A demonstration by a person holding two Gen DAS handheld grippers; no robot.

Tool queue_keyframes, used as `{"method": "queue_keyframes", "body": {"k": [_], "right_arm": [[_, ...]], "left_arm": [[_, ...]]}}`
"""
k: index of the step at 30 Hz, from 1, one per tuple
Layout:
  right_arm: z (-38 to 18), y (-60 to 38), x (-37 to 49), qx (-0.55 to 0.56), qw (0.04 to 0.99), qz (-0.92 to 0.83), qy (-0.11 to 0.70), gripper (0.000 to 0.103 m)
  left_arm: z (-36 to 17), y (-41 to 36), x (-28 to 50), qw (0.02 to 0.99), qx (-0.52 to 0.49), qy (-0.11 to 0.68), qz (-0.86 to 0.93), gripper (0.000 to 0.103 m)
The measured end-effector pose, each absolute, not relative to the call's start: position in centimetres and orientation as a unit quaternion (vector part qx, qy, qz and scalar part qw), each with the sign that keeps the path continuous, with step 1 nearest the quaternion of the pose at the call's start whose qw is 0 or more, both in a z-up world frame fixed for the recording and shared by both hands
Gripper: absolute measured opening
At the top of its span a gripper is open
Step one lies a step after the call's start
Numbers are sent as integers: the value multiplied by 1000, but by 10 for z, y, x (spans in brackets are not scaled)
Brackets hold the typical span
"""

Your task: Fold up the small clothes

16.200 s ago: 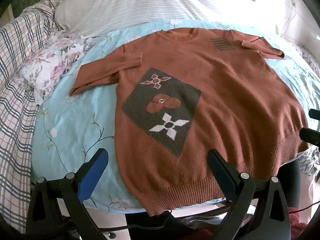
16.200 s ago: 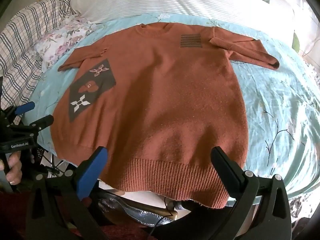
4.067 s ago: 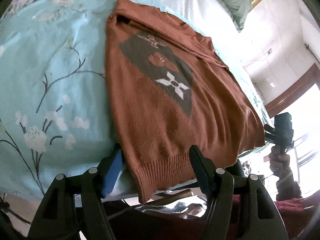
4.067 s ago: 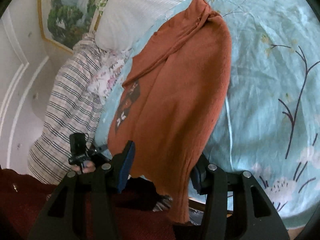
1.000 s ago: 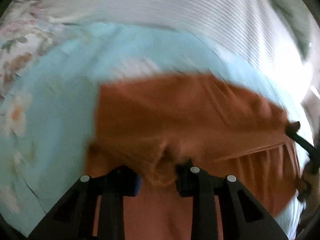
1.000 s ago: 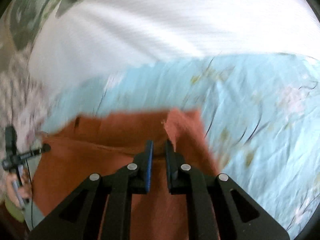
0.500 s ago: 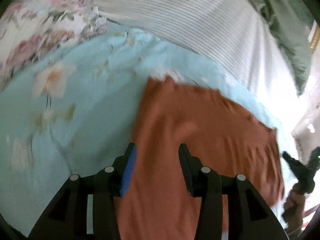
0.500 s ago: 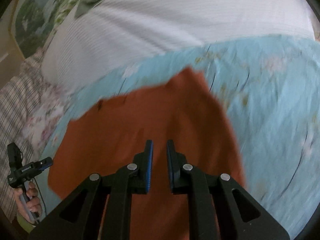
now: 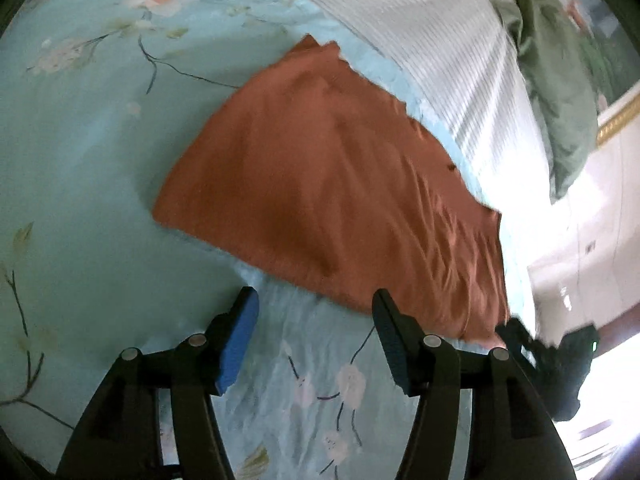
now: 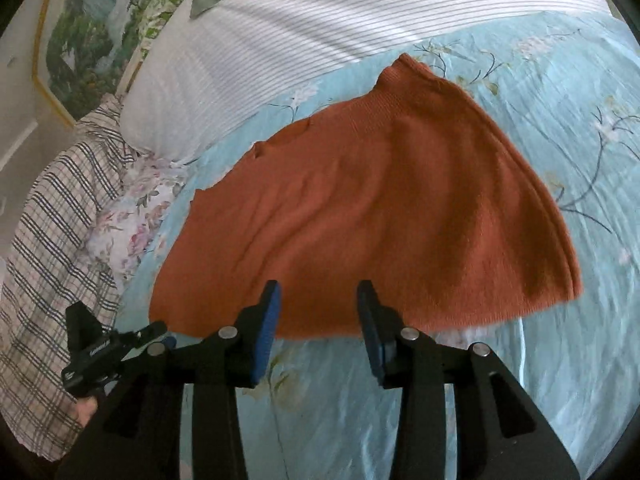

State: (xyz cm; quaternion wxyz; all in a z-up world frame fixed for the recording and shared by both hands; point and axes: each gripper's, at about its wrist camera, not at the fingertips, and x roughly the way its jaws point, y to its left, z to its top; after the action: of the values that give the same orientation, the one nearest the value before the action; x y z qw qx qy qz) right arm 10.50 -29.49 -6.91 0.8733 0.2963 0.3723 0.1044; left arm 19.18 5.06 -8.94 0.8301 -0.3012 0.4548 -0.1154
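Sweater (image 10: 384,216) lies folded on my floral bed (image 10: 560,360); both grippers (image 9: 314,336) (image 10: 318,320) hover released. Only right view shows plaid blanket (image 10: 52,220).

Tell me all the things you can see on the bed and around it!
sweater: one, rust orange, folded, lying flat on the sheet
sheet: one, light blue with flowers and twigs, covering the bed
striped pillow: one, white with thin stripes, behind the sweater
green pillow: one, green, past the striped pillow
plaid blanket: one, cream with dark checks, at the left edge of the right wrist view
floral cloth: one, white with pink flowers, between blanket and sheet
painting: one, green landscape, gold frame, on the wall
left gripper: one, black, blue pad, open, empty
right gripper: one, black, blue pad, open, empty
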Motion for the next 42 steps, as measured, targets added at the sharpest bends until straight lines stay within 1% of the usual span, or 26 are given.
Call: {"method": "queue_keyframes", "body": {"k": [2,9,12,13,15,16,17,18,21,25,30,31,33,36,38,40,42], "right_arm": [[-68,-294,103,295,874,104,373,41],[-72,-299,105,301,869,95,381,41],[-75,-300,107,304,868,94,382,41],[-76,-300,107,305,867,94,383,41],[-78,-302,110,307,866,95,384,41],[-78,-302,111,307,866,96,384,41],[-78,-304,114,308,865,98,383,41],[-77,-306,116,309,865,101,383,41],[-73,-314,123,319,862,113,378,41],[-68,-331,140,323,857,122,383,41],[-63,-347,162,339,846,158,381,41],[-62,-349,167,341,844,161,382,42],[-61,-352,179,350,836,175,385,44],[-64,-349,197,361,822,197,394,53],[-65,-342,210,358,817,207,403,57],[-67,-329,227,348,808,226,419,65],[-71,-312,253,338,795,249,438,67]], "left_arm": [[-91,51,195,827,-314,452,-115,64],[-95,58,219,827,-345,436,-89,64],[-97,62,230,831,-349,427,-70,62],[-97,63,233,833,-349,425,-62,60],[-96,63,242,838,-344,422,-43,53],[-94,64,244,840,-339,421,-36,46],[-93,64,249,845,-330,420,-27,26],[-91,65,254,847,-326,419,-30,17],[-76,63,259,859,-306,408,-29,13],[-37,26,253,900,-217,375,-44,11],[3,-57,245,926,-110,342,-116,9],[6,-80,242,930,-73,337,-128,9],[3,-120,236,932,0,333,-142,9],[-27,-176,229,926,105,329,-155,8],[-48,-194,225,917,148,335,-156,8],[-62,-202,221,914,178,332,-148,8],[-64,-202,216,915,186,323,-151,8]]}}
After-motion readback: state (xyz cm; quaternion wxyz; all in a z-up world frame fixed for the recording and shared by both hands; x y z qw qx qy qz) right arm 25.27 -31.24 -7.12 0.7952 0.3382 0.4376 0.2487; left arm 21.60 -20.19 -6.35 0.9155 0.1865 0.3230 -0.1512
